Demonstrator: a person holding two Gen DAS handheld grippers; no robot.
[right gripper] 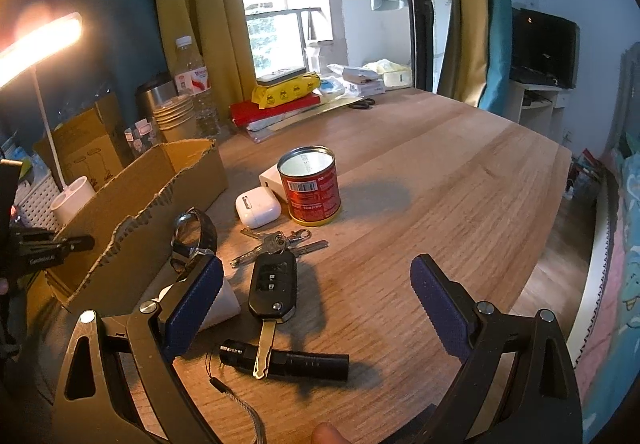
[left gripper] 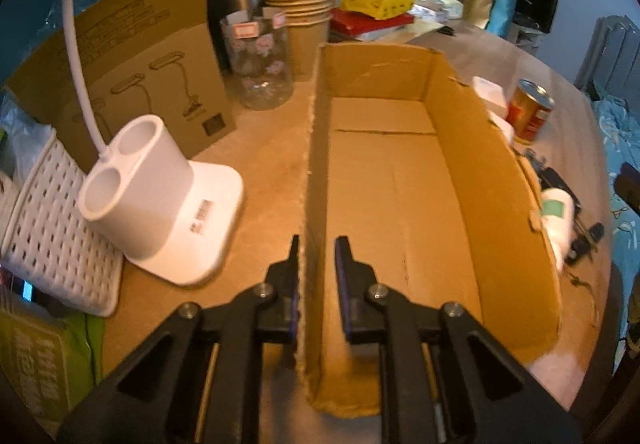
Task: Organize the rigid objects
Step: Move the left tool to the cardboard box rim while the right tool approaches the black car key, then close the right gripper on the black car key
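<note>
An open, empty cardboard box [left gripper: 460, 132] lies on the wooden table. My left gripper [left gripper: 318, 244] is shut on its left wall, one finger outside and one inside. Seen from the right wrist, the box [right gripper: 160, 180] is at the left and the left gripper [right gripper: 76, 244] is at its edge. My right gripper [right gripper: 318, 262] is open above loose items: a car key [right gripper: 273, 288], a black flashlight [right gripper: 304, 360], a key bunch [right gripper: 276, 244], a watch [right gripper: 196, 236], a white earbud case [right gripper: 258, 208] and a red can [right gripper: 310, 188].
Left of the box stand a white lamp base [left gripper: 160, 196], a white perforated basket [left gripper: 52, 228], a lamp carton [left gripper: 152, 56], a glass jar [left gripper: 260, 60] and stacked paper cups [left gripper: 304, 16]. Packets and books [right gripper: 280, 100] pile at the back. The table edge [right gripper: 560, 204] runs along the right.
</note>
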